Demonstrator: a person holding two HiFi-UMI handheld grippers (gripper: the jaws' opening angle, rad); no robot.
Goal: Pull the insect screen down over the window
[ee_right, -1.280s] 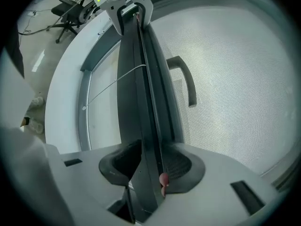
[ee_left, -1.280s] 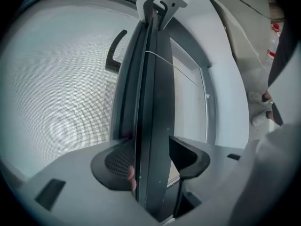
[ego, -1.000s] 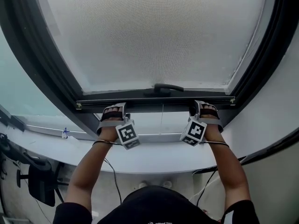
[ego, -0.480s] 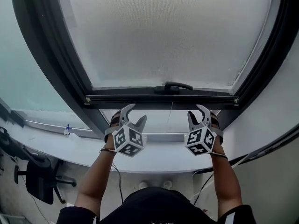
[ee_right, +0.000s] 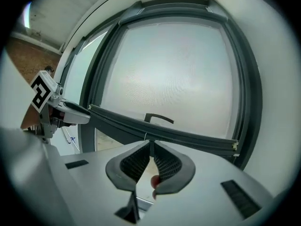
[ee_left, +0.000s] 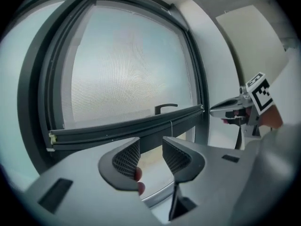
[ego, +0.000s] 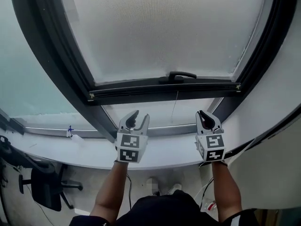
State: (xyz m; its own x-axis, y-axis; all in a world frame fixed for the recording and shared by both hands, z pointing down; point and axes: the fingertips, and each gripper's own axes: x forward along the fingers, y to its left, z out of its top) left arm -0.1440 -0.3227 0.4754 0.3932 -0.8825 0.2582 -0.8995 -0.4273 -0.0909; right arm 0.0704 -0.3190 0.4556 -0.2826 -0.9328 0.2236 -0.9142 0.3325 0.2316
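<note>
The insect screen (ego: 164,32) covers most of the window. Its dark bottom bar (ego: 164,91) with a handle (ego: 181,75) hangs a little above the sill, and a thin cord (ego: 175,105) dangles from it. Both grippers are below the bar and clear of it. My left gripper (ego: 138,117) is open, its jaws closing with nothing between them; its view shows the bar (ee_left: 127,128) beyond the left gripper (ee_left: 150,152). My right gripper (ego: 207,117) is closing, tips meeting on nothing; the right gripper (ee_right: 150,147) sits under the bar (ee_right: 164,133).
The dark window frame (ego: 51,55) runs down both sides. A white sill (ego: 164,154) lies beneath the grippers, with a small blue object (ego: 69,131) at its left. An office chair (ego: 42,187) stands on the floor at lower left.
Both grippers have let go of the bottom bar and dropped back toward the sill. Their jaws have narrowed, the right one almost fully. The bar stays where it was left.
</note>
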